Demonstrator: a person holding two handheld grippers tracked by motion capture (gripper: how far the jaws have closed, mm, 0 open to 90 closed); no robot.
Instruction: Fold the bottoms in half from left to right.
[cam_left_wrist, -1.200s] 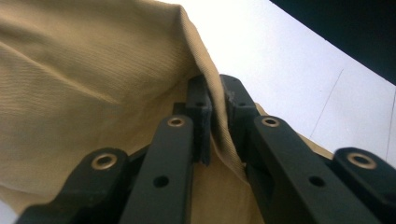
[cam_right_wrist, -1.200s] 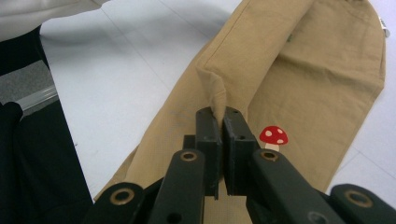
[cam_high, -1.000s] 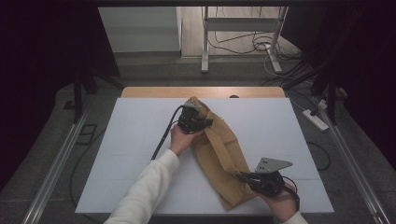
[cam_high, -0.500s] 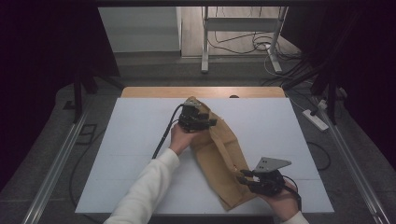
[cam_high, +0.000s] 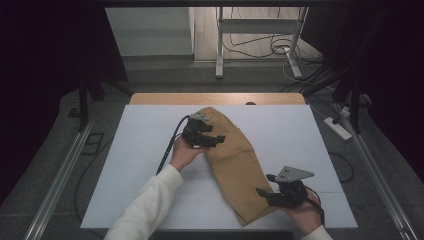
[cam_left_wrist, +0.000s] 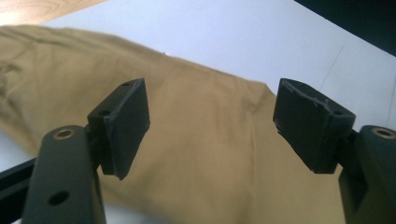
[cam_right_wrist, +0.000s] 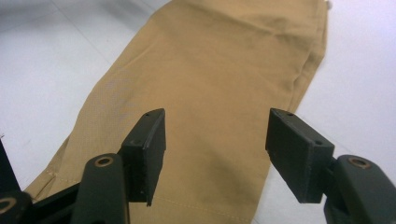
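Evenly lit from overhead on the white desk (cam_high: 150, 165), dark all around; soft faint shadows, no glare; slightly blurred cloth up close.

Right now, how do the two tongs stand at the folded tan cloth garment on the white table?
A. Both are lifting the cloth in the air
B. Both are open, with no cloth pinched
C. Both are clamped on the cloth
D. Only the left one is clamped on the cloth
B. The left tongs and the right tongs have just been opening; their pads stand apart above the folded tan cloth garment, which lies flat on the white table.
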